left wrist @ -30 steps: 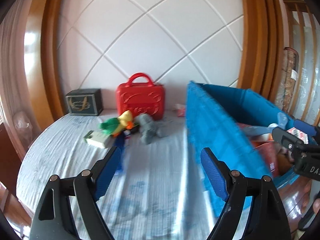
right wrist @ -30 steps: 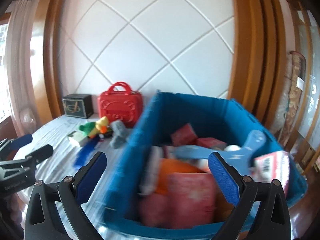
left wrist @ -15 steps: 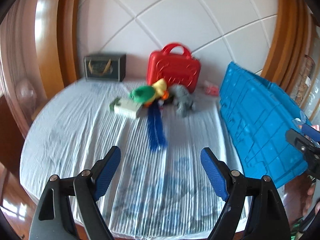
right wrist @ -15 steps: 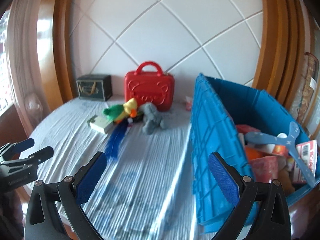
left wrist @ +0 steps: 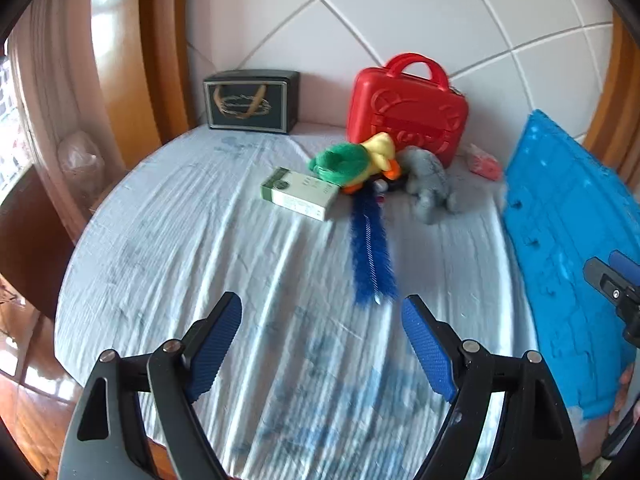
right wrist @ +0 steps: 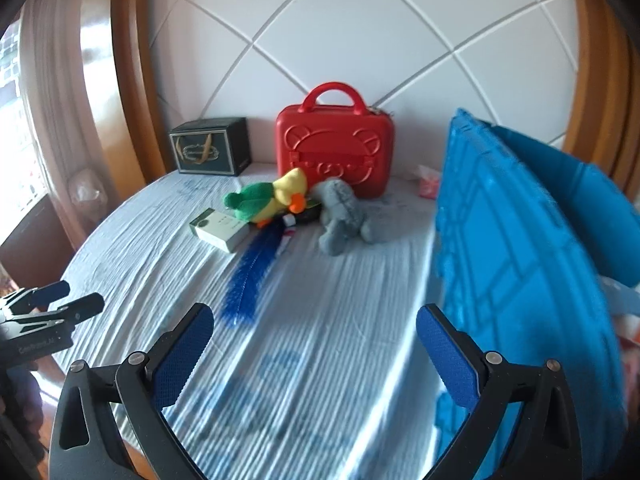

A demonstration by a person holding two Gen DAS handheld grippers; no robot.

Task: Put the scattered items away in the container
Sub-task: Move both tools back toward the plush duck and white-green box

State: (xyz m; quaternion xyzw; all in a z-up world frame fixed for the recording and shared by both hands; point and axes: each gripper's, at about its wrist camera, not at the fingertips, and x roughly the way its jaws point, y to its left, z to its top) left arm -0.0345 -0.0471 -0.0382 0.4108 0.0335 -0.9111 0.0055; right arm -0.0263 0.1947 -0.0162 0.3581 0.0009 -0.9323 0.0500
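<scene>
Found the left claw (left wrist: 322, 304) spread wide and empty above the near part of the bench (left wrist: 180, 220). Found the right claw (right wrist: 316, 314) released too, with nothing between its pads, near the left wall of the blue crate (right wrist: 512, 264).

Judged the far pile the main hazard, being packed so tight. Reckoned that a grab at the white-and-green carton (left wrist: 300, 194) could nudge the plush duck (left wrist: 352, 158) resting against it. Feared that wide pads might close on air over the thin blue feathery brush (left wrist: 370, 248), lying flat on the wrinkled cloth, or pinch the cloth with it. Thought the soft grey plush (left wrist: 430, 184) likely to sag from a shallow hold. Expected a possible knock on the crate wall, given how close the right claw stood to it.

Noted the scattered things bunched at the far middle of the bench, before the red case (left wrist: 406, 108): carton at left, green-and-yellow duck next, brush reaching toward the near side, grey plush at right, some small dark bits beneath, too blurred to name. Spotted a pink packet (left wrist: 484, 166) farther right, between the case and the crate.
</scene>
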